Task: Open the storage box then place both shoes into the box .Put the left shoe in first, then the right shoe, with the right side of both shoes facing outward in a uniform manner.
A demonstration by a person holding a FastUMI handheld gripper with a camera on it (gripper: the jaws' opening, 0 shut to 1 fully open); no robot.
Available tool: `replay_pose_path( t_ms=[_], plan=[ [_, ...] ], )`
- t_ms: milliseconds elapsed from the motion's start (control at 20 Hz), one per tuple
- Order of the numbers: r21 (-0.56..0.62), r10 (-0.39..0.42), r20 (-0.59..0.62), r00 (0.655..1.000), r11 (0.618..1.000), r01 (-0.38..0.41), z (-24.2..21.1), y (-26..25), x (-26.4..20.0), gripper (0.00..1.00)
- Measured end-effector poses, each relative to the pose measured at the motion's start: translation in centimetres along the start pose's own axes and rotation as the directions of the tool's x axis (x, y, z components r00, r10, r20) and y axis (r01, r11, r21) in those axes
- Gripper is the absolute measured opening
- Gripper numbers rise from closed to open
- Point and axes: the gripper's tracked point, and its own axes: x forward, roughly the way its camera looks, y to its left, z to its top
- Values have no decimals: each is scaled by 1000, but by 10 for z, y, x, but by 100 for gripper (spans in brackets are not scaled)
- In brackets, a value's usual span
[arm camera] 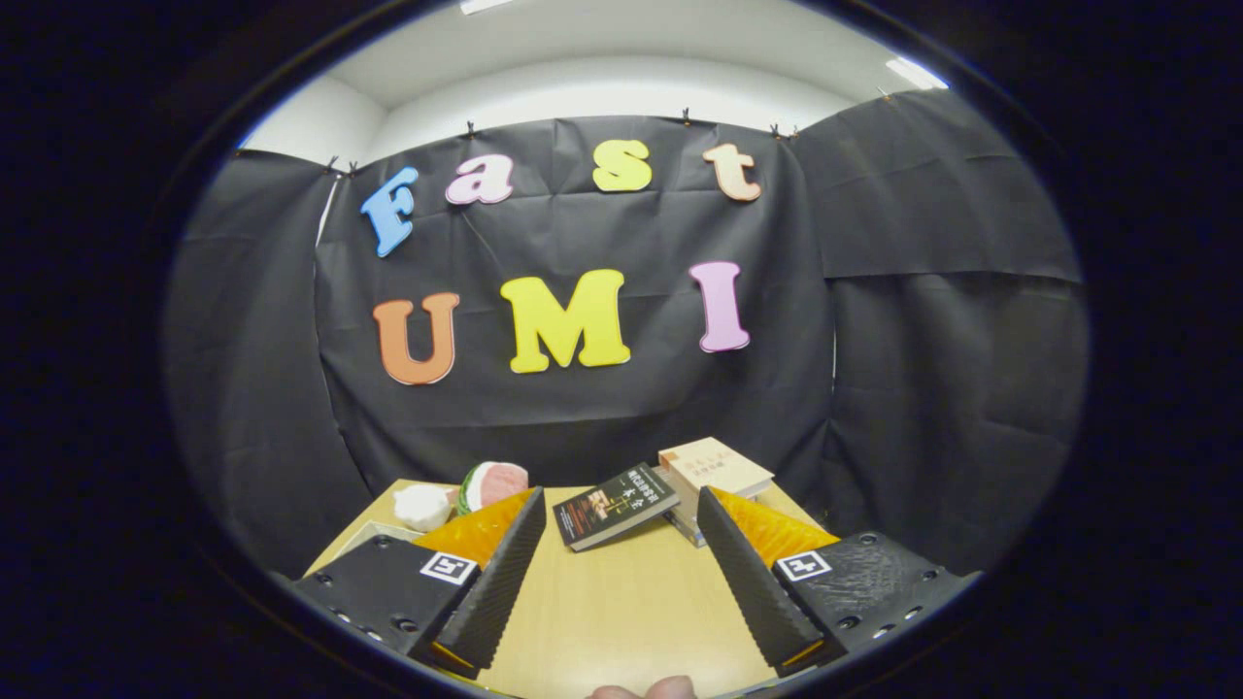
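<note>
My gripper [621, 515] stands open above a light wooden table [621, 602], with a wide gap and nothing between its fingers. It is held level, looking across the table toward the black cloth wall. A dark book [614, 505] lies just beyond the fingertips, between them.
A stack of pale books [714, 471] sits behind the dark book, next to the right finger. A pink and green plush [490, 483] and a white plush [423, 507] lie at the far left of the table, behind the left finger. A fingertip [646, 689] of a person's hand shows at the near table edge.
</note>
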Motion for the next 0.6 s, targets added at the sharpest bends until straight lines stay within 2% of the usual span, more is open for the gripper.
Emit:
replay_pose_path(
  t_ms=[600],
  plan=[
    [-1, -16, 34, 999, 1000, 16, 10, 31, -8, 96]
  ],
)
